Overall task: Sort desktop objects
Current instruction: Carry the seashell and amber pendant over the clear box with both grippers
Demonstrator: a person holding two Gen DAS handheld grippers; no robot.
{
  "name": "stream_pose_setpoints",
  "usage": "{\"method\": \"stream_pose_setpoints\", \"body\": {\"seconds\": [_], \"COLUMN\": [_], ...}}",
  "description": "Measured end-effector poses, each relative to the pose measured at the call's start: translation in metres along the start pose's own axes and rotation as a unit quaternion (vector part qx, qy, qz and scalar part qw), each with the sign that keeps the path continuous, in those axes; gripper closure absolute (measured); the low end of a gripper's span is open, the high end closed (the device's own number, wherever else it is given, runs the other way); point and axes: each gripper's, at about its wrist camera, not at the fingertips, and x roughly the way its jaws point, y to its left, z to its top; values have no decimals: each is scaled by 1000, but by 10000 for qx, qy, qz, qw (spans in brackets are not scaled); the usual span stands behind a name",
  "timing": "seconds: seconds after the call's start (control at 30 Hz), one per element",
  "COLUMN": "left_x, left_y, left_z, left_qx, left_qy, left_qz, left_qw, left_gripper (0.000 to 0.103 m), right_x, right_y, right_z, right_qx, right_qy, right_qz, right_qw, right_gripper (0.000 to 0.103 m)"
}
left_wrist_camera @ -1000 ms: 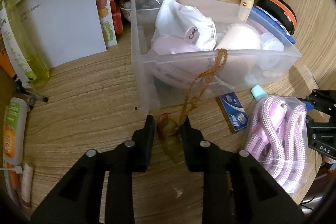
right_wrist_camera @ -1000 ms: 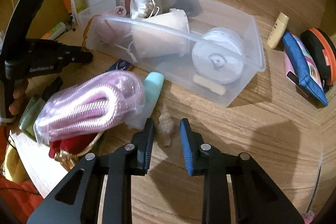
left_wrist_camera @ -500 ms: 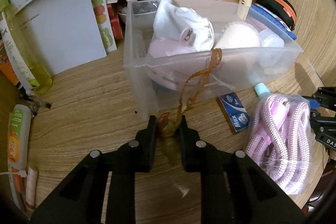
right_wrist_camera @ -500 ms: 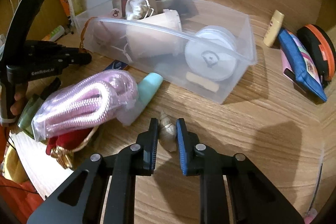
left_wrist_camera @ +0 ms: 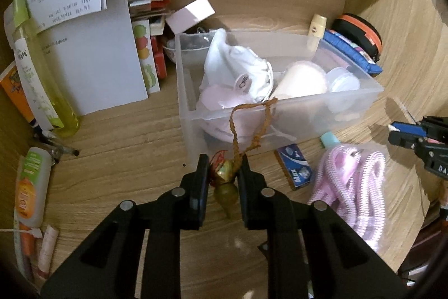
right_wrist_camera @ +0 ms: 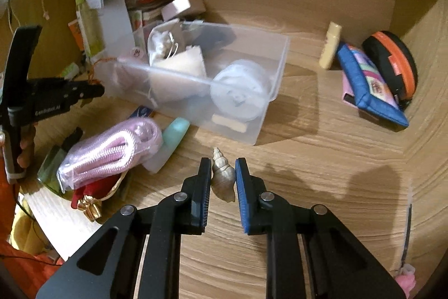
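The left gripper [left_wrist_camera: 223,173] is clamped on a small gourd-shaped charm [left_wrist_camera: 225,188], amber-green with a bit of red at its neck, pinched between the two black fingers with its pointed end hanging toward the handle. Its braided brown cord [left_wrist_camera: 252,121] runs forward from the tips and drapes over the near rim of the clear plastic bin [left_wrist_camera: 282,107] just ahead, which holds a white cloth [left_wrist_camera: 238,69], a cream cup and round lidded tubs. Off to the right of these tongs lie a small blue box [left_wrist_camera: 296,167] and a bagged pink rope [left_wrist_camera: 355,181]; to the left stand a white folder and a yellow-green bottle [left_wrist_camera: 42,74]. The right gripper [right_wrist_camera: 222,173] is closed on a pale spiral seashell [right_wrist_camera: 222,177], spire pointing forward past the tips, held above the wooden desk [right_wrist_camera: 322,159]. Ahead of it sits the same bin, a mint-capped tube [right_wrist_camera: 170,139] ahead and to its left, and a blue pouch [right_wrist_camera: 366,86] and an orange-rimmed black case [right_wrist_camera: 392,60] far to its right.
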Motion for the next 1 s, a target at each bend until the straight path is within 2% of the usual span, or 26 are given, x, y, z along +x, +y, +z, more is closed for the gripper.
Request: {"method": "stream_pose_setpoints", "body": {"seconds": [0.5,1.0], "left_x": [-27,-22], "left_y": [-4,-3], "left_z": [26,42], "left_qx": [100,192], "left_qy": [-358,-435], "left_qz": [-62,8], "left_qw": [9993,9989], "left_gripper": [84,84], "right_x": [-17,-16], "right_y": [-13,-13], "right_z": [20,37], "right_qx": [95,48], "right_qy": [-404,-548], "right_qz": [-86,-27], "right_qw": [9991,9985], "right_gripper": [87,87]}}
